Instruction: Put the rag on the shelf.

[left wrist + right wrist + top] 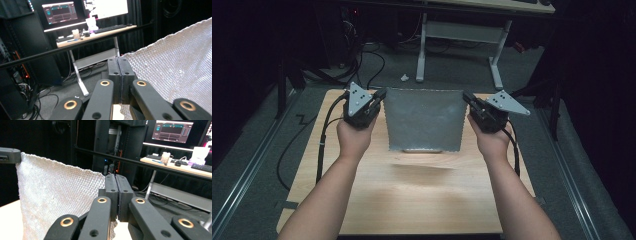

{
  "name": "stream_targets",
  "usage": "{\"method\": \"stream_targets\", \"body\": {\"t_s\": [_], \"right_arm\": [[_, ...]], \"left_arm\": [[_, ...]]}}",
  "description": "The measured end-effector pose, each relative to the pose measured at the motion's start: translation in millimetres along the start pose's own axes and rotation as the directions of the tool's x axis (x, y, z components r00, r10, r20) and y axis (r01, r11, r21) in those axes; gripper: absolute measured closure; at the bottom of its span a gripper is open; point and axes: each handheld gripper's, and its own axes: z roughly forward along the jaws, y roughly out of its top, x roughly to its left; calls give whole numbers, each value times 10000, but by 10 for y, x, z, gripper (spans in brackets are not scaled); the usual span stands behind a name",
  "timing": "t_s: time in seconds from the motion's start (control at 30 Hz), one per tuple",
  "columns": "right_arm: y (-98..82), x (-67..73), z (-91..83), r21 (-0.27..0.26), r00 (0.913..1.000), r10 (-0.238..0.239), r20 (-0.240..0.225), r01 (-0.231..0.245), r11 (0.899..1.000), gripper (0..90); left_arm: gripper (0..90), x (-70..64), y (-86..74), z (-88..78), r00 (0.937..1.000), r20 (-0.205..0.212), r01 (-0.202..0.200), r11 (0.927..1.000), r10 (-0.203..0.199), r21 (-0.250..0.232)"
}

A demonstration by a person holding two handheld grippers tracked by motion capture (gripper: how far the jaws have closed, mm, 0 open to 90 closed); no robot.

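A grey-white waffle-textured cloth (424, 120) hangs stretched in the air above the wooden table (412, 200), its lower edge just over the tabletop. My left gripper (381, 95) is shut on the cloth's upper left corner. My right gripper (467, 96) is shut on the upper right corner. In the left gripper view the jaws are pressed together with the cloth (175, 65) spreading off to the right of them. The right gripper view has the cloth (57, 195) running left from the closed jaws to the other gripper (8, 155) at its far corner.
Beyond the table stands a white-legged desk (462, 30) with cables on the floor. That desk (95, 36) carries monitors and a keyboard. Metal rails (252, 165) run along both sides of the table. A dark bar (140, 162) crosses behind the cloth.
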Motion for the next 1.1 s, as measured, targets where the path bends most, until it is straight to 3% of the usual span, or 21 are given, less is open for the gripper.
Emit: {"method": "stream_targets", "body": {"t_s": [0.1, 0.37, 0.47, 0.57, 0.77, 0.83, 0.87, 0.97, 1.1], "right_arm": [[27, -62, 143, 137, 9998, -176, 96, 175, 9998, 900], [-38, -216, 356, 264, 9993, 375, 60, -376, 9989, 900], [-70, -255, 419, 426, 9983, 577, 20, -577, 9974, 900], [-124, -295, 547, 893, 9994, 351, 12, -351, 9954, 900], [-212, -329, 645, 1346, 9992, 393, 20, -392, 9901, 899], [-295, -348, 685, 1589, 9989, 464, -93, -443, 9863, 899], [-329, -350, 695, 1653, 9989, 446, -142, -417, 9854, 899], [-432, -352, 718, 1889, 9980, 561, -275, -500, 9807, 900], [-548, -349, 722, 2116, 9961, 779, -415, -674, 9750, 900]], "left_arm": [[899, 52, 11, 115, 9999, -89, 92, 9998, -91, 155], [898, 136, -7, 394, 9999, -139, -29, 9973, 40, 732], [898, 191, -61, 496, 10000, 69, -21, 9932, 13, 1163], [897, 218, -143, 566, 9998, 187, 59, 9870, -91, 1609], [897, 224, -290, 634, 9990, 344, 213, 9816, -283, 1896], [898, 228, -352, 649, 9980, 440, 349, 9780, -449, 2056], [897, 223, -411, 664, 9971, 541, 389, 9715, -530, 2339], [897, 214, -474, 664, 9969, 604, 332, 9684, -496, 2473], [897, 206, -599, 648, 9933, 826, 561, 9623, -808, 2661]]}}
